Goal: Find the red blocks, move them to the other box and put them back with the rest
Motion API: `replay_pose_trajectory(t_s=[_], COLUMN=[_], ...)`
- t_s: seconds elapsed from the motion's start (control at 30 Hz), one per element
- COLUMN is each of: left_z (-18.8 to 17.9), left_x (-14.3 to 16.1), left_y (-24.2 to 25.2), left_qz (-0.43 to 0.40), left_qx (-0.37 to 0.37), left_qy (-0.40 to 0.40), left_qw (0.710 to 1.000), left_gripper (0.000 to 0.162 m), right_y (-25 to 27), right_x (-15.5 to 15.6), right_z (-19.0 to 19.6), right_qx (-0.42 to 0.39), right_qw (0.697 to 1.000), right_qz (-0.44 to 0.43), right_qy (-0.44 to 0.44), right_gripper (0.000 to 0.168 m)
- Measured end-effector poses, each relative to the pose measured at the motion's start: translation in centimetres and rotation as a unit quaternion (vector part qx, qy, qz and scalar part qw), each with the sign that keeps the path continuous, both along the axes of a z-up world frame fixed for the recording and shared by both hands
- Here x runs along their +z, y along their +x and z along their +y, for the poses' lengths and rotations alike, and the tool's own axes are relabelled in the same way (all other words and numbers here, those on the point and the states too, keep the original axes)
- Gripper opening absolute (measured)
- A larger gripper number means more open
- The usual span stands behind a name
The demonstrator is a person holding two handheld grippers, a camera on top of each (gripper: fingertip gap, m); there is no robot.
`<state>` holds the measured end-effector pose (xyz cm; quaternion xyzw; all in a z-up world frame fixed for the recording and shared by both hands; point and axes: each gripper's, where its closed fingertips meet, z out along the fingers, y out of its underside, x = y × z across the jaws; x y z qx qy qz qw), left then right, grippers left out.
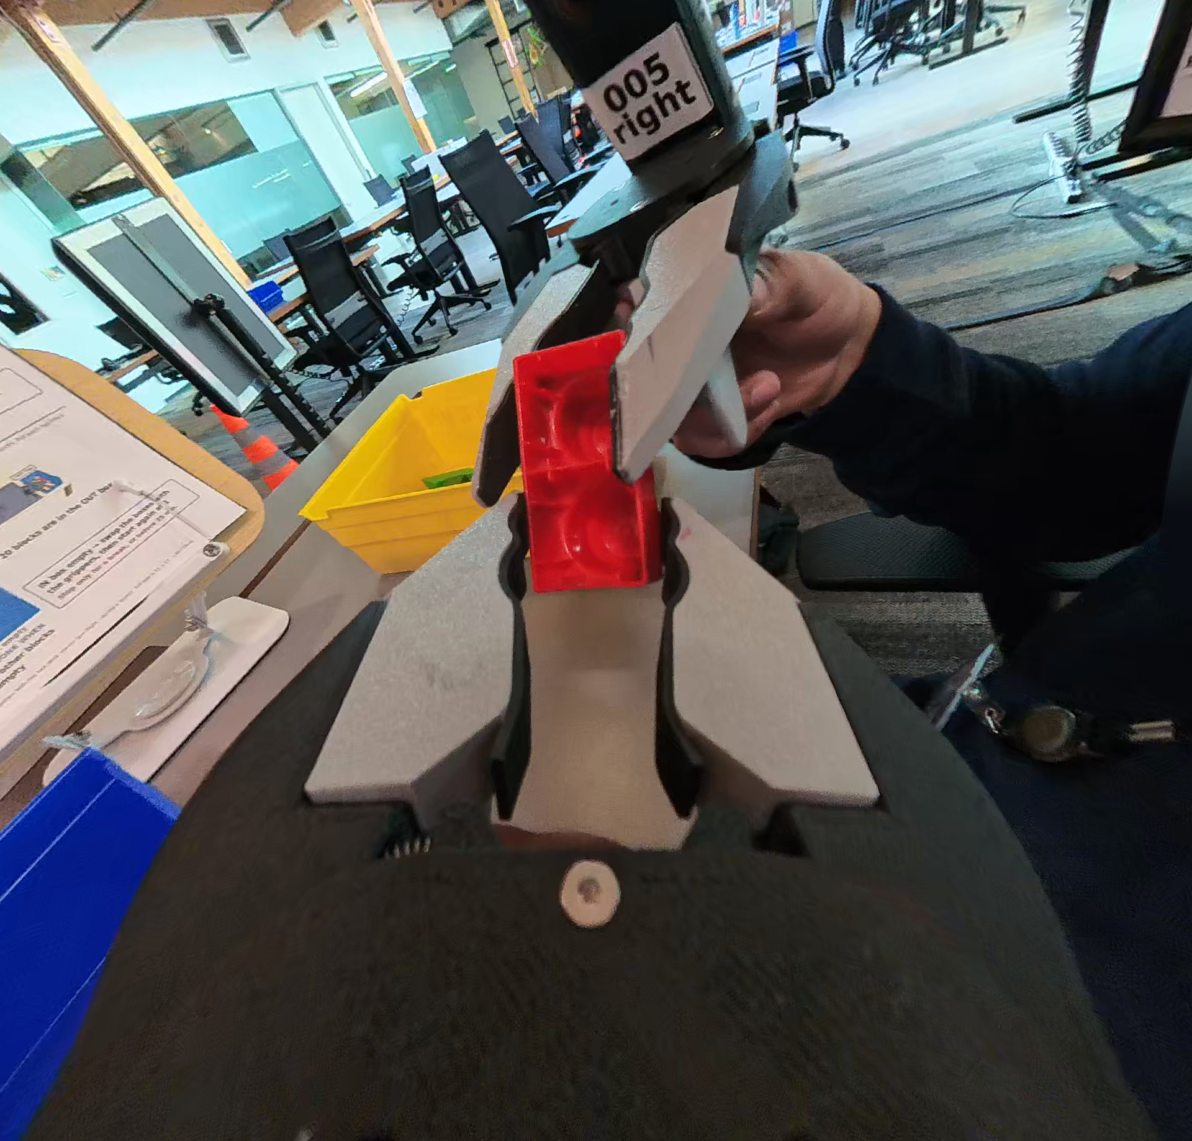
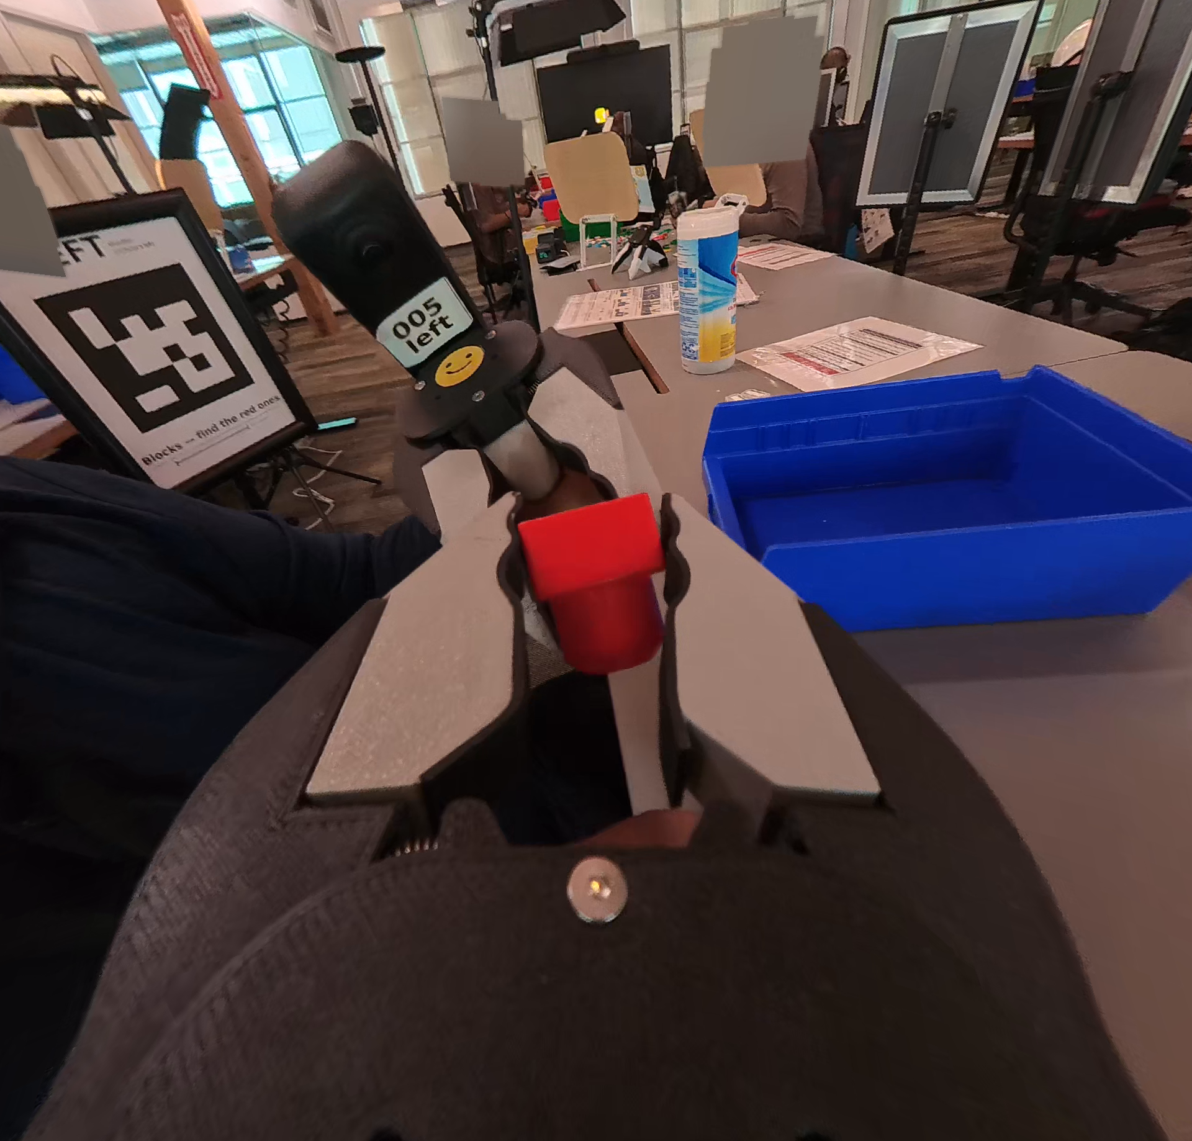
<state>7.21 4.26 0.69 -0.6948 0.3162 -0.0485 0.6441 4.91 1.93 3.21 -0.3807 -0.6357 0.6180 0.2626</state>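
One red block [image 1: 584, 504] hangs in mid-air over the table edge, held from both sides. My left gripper [image 1: 590, 529] is shut on its lower end, hollow underside toward the camera. My right gripper [image 1: 558, 465] comes down from above and clamps its upper end. In the right wrist view, my right gripper [image 2: 590, 529] is shut on the red block [image 2: 590, 549], a stud pointing toward the camera, with my left gripper [image 2: 555, 484] just behind it. A yellow box [image 1: 380, 504] holds a green block [image 1: 448, 479]. A blue box [image 2: 935, 497] stands at the right; no blocks show in it.
An instruction sheet on a stand [image 1: 97, 529] stands left of the yellow box. A corner of the blue box [image 1: 64, 884] sits low left. A wipes canister [image 2: 706, 291] and papers [image 2: 851, 349] lie behind the blue box. A framed sign on an easel [image 2: 148, 336] stands at left.
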Motion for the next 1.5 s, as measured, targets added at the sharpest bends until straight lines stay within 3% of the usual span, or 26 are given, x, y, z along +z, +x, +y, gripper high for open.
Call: replay_pose_trajectory(t_s=[0.23, 0.43, 0.57, 0.7, 0.87, 0.97, 1.13, 1.27, 1.37, 1.5], left_z=[0.4, 0.7, 0.3, -0.1, -0.3, 0.2, 0.3, 0.3, 0.4, 0.4], left_x=[-0.3, -0.2, 0.7, 1.5, 1.8, 1.2, 1.0, 0.9, 0.5, 0.3], left_y=[-0.7, -4.0, -5.6, -7.0, -9.2, -11.8, -13.8, -13.8, -14.3, -14.9], left_qz=[-0.018, -0.041, -0.042, -0.039, -0.036, -0.035, -0.066, -0.052, -0.04, -0.047], left_qx=[0.02, 0.07, 0.091, 0.115, 0.151, 0.193, 0.209, 0.215, 0.225, 0.23], left_qy=[-0.015, -0.029, -0.01, 0.007, 0.018, 0.01, 0.003, 0.006, 0.001, -0.002], left_qw=[1.0, 0.996, 0.995, 0.993, 0.988, 0.98, 0.976, 0.975, 0.973, 0.972], left_gripper=[0.04, 0.033, 0.031, 0.029, 0.028, 0.028, 0.028, 0.028, 0.028, 0.028], right_y=[-0.3, 0.1, 0.9, 2.2, 5.1, 6.4, 6.8, 6.6, 7.0, 6.2], right_x=[-0.3, 1.3, 2.6, 2.3, 0.9, -1.7, -5.9, -8.6, -10.9, -8.9], right_z=[0.4, 3.4, 8.3, 16.0, 24.4, 28.9, 32.7, 34.6, 36.2, 34.6], right_qx=[-0.02, -0.077, -0.167, -0.31, -0.438, -0.492, -0.523, -0.544, -0.568, -0.548], right_qw=[0.999, 0.997, 0.984, 0.948, 0.896, 0.868, 0.845, 0.823, 0.793, 0.816], right_qz=[0.0, 0.024, 0.052, 0.043, 0.013, -0.036, -0.108, -0.146, -0.197, -0.158], right_qy=[0.025, 0.016, 0.03, 0.063, 0.069, 0.056, 0.045, 0.08, 0.096, 0.095], right_gripper=[0.039, 0.039, 0.038, 0.038, 0.039, 0.038, 0.036, 0.01, 0.045, 0.043])
